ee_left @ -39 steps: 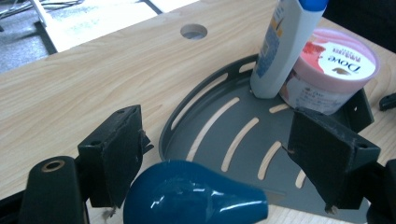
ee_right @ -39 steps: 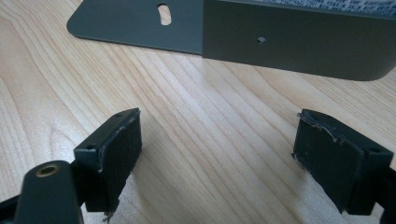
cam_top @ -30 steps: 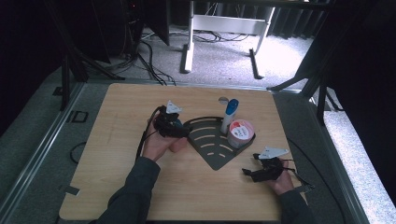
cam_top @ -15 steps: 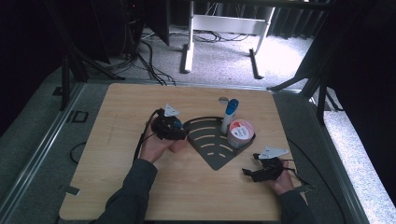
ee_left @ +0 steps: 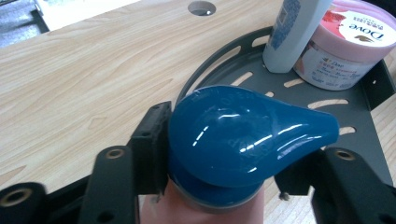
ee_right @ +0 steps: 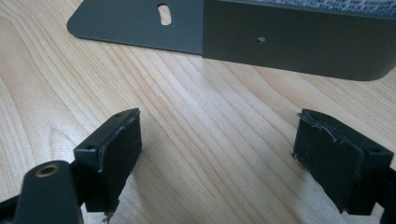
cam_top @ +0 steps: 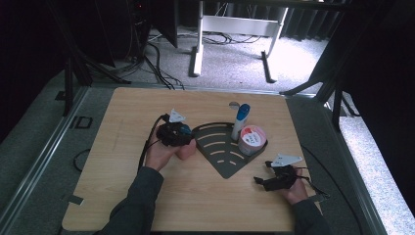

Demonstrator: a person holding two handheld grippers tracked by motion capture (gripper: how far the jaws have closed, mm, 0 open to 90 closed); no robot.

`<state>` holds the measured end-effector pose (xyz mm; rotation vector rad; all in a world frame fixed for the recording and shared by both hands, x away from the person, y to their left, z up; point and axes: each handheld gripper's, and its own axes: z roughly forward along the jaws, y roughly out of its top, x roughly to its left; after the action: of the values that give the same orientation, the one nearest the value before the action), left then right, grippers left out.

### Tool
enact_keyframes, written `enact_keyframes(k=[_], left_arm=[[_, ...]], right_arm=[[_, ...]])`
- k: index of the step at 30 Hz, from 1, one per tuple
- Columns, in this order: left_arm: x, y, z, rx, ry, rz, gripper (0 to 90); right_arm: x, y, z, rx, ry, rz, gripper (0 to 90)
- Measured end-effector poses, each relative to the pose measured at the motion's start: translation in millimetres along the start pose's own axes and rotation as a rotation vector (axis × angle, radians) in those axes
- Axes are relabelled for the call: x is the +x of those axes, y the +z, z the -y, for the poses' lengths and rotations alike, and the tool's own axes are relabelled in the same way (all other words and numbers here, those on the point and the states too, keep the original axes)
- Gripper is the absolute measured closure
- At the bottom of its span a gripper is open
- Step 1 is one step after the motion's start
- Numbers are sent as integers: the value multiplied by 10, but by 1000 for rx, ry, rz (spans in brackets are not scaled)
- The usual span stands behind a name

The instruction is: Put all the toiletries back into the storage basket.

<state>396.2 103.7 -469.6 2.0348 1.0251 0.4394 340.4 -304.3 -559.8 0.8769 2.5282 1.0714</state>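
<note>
A lab-like recording room: wooden table [cam_top: 122, 196] on grey carpet [cam_top: 235, 63], loose cables [cam_top: 156, 68], dark stands [cam_top: 68, 83]

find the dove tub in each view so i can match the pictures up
High view: the Dove tub sits right of centre, in the dark corner tray, beside the upright blue-capped tube.
Left gripper view: the tub is at the top right, beside the same tube.
Right gripper view: I cannot pick the tub out; the tray's wall crosses the top.
Shared landmark: the slotted tray.
</note>
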Motion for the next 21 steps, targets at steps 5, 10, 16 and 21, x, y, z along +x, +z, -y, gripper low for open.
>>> enact_keyframes(k=[5,10,16,21], left_arm=[[16,-7,1,-5,0,0,501],[18,-9,5,-10,-4,3,517],[20,-13,8,-11,2,4,520],[11,-16,16,-20,0,-3,524]], right_arm=[[0,0,0,0,0,0,150],[0,0,0,0,0,0,150],[0,0,0,0,0,0,150],[0,0,0,0,0,0,150]])
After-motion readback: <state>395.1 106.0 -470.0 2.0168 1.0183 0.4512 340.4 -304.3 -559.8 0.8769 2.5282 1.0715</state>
